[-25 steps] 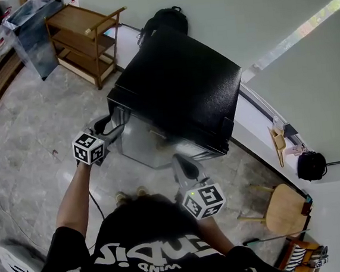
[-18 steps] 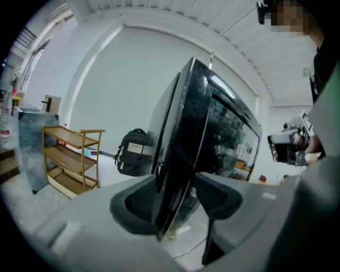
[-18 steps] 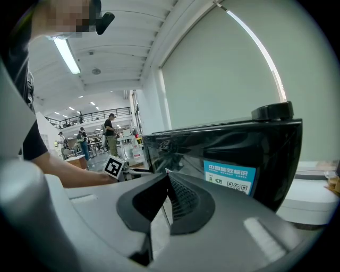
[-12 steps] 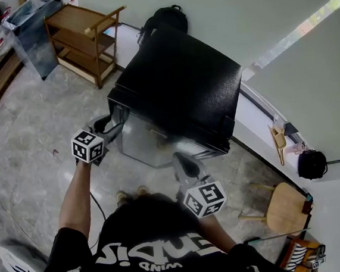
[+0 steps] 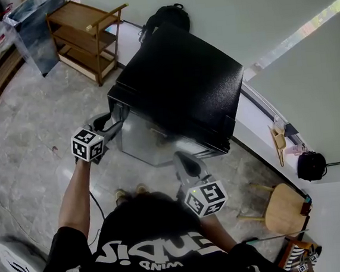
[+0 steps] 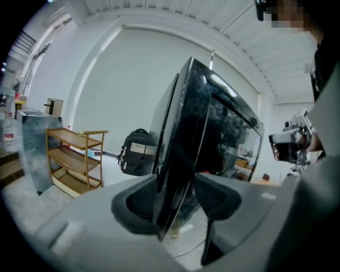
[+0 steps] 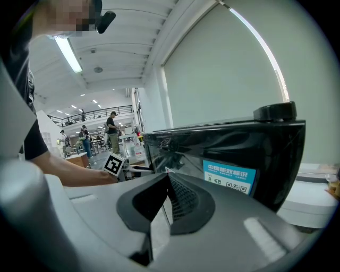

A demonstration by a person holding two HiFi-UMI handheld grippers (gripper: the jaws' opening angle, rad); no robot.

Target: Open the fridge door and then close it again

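Right gripper point(image 7: 167, 175): jaws pressed together, empty, idle before the door front. Left gripper point(image 6: 176, 180): jaws have just been closing and now pinch the upright free edge of the glossy black fridge door point(image 6: 172, 138), directly ahead. Small black box-shaped fridge point(image 5: 182, 80) stands against the wall. The door appears shut or barely ajar, with its hinge on the far side.

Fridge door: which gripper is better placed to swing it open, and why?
Left. The left gripper has just been closing its jaws on the fridge door at its free edge. The right gripper, jaws together and empty, only points at the front.
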